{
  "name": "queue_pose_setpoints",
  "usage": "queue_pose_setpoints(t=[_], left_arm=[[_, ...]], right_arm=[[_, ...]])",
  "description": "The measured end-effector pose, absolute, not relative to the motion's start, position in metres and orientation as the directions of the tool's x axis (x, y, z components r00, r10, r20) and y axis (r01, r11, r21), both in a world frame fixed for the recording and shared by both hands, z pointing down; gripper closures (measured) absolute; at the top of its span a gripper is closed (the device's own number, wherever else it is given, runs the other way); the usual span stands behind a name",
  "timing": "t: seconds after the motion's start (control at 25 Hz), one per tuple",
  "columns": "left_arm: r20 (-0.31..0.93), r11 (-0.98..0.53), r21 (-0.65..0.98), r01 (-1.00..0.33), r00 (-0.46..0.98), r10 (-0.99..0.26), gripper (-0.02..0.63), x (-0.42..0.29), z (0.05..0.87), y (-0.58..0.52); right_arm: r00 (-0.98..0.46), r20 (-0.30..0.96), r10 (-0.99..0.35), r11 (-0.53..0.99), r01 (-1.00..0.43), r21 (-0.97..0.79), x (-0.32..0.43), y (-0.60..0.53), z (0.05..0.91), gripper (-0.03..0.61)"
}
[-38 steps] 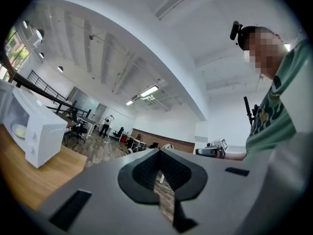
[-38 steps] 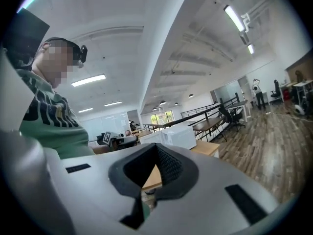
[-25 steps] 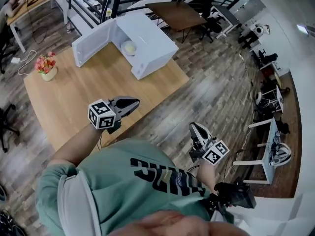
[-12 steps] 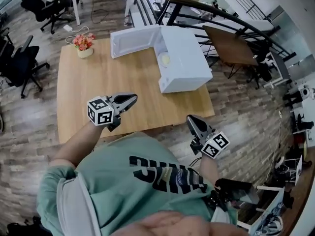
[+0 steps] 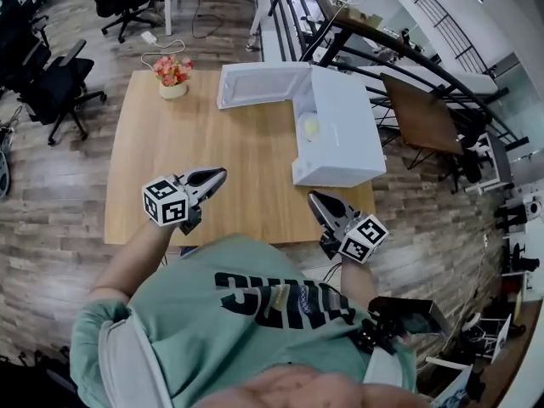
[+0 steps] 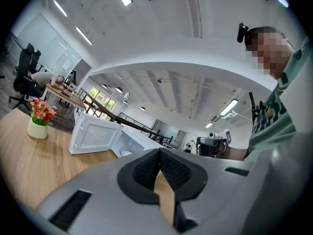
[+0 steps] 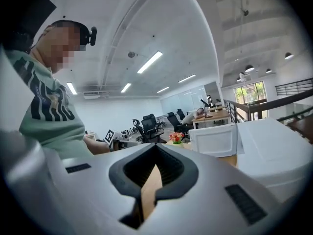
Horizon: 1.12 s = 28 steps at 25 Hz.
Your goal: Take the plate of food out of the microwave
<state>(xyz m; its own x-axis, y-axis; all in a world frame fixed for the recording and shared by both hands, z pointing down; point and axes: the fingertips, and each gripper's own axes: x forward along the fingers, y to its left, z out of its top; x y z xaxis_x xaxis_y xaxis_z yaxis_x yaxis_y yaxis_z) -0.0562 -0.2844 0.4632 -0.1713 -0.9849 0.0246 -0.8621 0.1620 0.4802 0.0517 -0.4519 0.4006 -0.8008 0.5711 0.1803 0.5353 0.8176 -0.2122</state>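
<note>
A white microwave (image 5: 336,134) stands at the right end of a wooden table (image 5: 212,151), its door (image 5: 259,85) swung wide open to the left. Inside it lies a pale plate of food (image 5: 311,127), which the left gripper view shows small, as the plate (image 6: 126,153) in the open cavity. My left gripper (image 5: 219,173) hovers over the table's near edge, shut and empty. My right gripper (image 5: 313,197) hangs just off the near right corner, short of the microwave, also shut and empty. Both point towards the table. In the right gripper view, the microwave (image 7: 274,141) fills the right side.
A pot of pink flowers (image 5: 172,75) sits at the table's far left. Office chairs (image 5: 51,66) stand beyond the table on the left, a black railing (image 5: 357,32) and a brown table (image 5: 425,113) behind the microwave. The person's green shirt fills the bottom of the head view.
The head view has swung round so the table and microwave now lie straight ahead. Both grippers moved with the turn toward the table's near edge and stayed shut.
</note>
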Motion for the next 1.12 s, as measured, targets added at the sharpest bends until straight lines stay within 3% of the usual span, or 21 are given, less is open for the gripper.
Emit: queue_pose_setpoints(t=[0.48, 0.84, 1.12], left_arm=[[0.114, 0.081, 0.511, -0.856, -0.027, -0.993, 0.611, -0.153, 0.521, -0.278], [0.196, 0.202, 0.547, -0.813, -0.11, -0.974, 0.611, -0.186, 0.579, -0.367], [0.221, 0.189, 0.58, -0.792, -0.071, -0.973, 0.61, -0.227, 0.611, -0.44]], right_arm=[[-0.824, 0.148, 0.547, 0.831, 0.514, -0.211, -0.089, -0.396, 0.416, 0.572], [-0.775, 0.163, 0.61, 0.786, 0.565, -0.253, -0.118, -0.445, 0.497, 0.572], [-0.72, 0.212, 0.661, 0.75, 0.635, -0.184, -0.131, -0.431, 0.548, 0.572]])
